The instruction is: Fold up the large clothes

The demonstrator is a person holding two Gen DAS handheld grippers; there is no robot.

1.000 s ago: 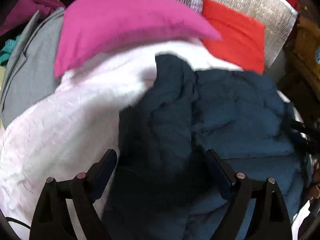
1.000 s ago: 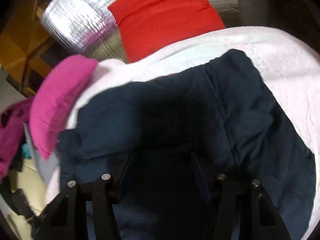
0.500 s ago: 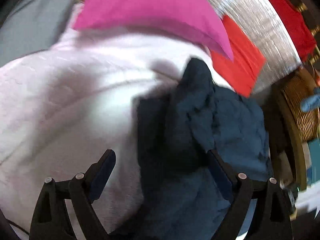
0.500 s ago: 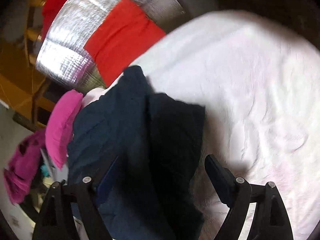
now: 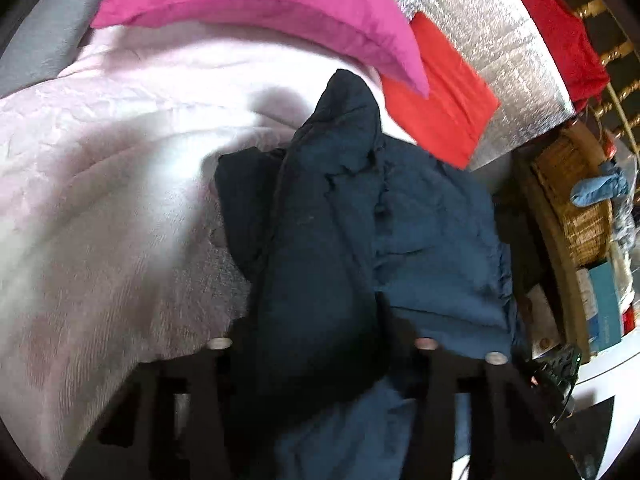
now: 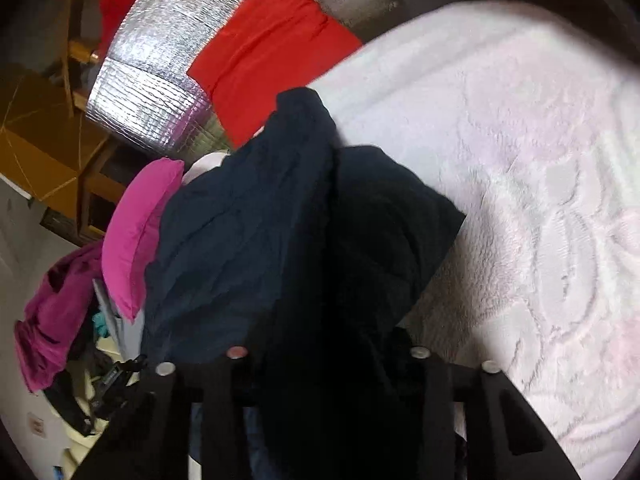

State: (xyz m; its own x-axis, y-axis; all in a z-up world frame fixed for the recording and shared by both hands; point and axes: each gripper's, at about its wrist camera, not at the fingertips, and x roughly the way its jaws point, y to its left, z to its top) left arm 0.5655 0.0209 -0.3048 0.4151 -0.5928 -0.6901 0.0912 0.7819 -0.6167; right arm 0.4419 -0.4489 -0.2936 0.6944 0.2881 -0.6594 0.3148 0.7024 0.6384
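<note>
Jaws of each hand-held gripper, left [image 5: 320, 344] and right [image 6: 328, 352], are closing on bunched navy garment [image 5: 320, 216] lying between them on the pale pink blanket [image 5: 100, 200].

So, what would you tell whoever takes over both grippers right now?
Left gripper: jaws closing, a bunched fold of the navy garment between them.
Right gripper: jaws closing too, with dark cloth of the same garment between them.
The garment lies crumpled on the pale blanket, beside the pink pillow.
Done: both ends gathered. No neat fold shows.
Left: lift, spread flat, fold.
</note>
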